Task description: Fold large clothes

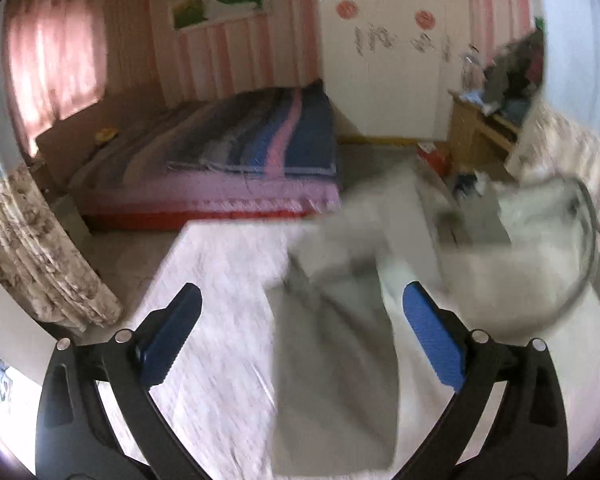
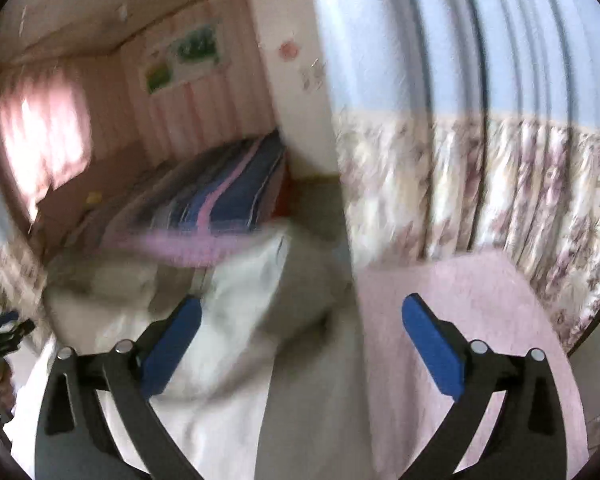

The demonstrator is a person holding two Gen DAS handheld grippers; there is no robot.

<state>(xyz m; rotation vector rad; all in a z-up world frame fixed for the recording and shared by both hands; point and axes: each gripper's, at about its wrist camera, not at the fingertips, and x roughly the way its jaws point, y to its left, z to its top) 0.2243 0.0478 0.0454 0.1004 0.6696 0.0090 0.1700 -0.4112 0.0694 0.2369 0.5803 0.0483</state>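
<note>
**Both grippers spread above a pale garment on a pink-covered surface**

Room: walls in pink and white vertical stripes. A low bed (image 1: 236, 160) at the far left, covered by a striped blanket in blue, pink and grey bands over a lilac mattress edge. A white wardrobe (image 1: 384, 68) at the far centre, flat-fronted, with two round pink stickers. A sheer pink curtain (image 1: 52, 60) at the far left, glowing with daylight. A floral drape (image 2: 500, 188), pleated, in cream with mauve blooms, hangs at the right in the right wrist view.

Work surface: a flat top under a pale pink cloth (image 1: 220, 280), matte, with a squared far-left corner. Heavy motion blur in both views.

Garment (image 1: 332, 340): large, pale grey-white, soft and rumpled, lying on the pink cloth. In the left wrist view it runs from near centre up to the far right in loose folds. In the right wrist view the same fabric (image 2: 236, 320) is heaped at the left and centre, with a greyer panel toward the middle.

Left gripper (image 1: 302, 330): black arms, blue ribbed pads, jaws spread wide; nothing pinched, fabric visible beyond the gap.

Right gripper (image 2: 302, 340): same build, jaws spread wide, pads clear of the cloth.
</note>
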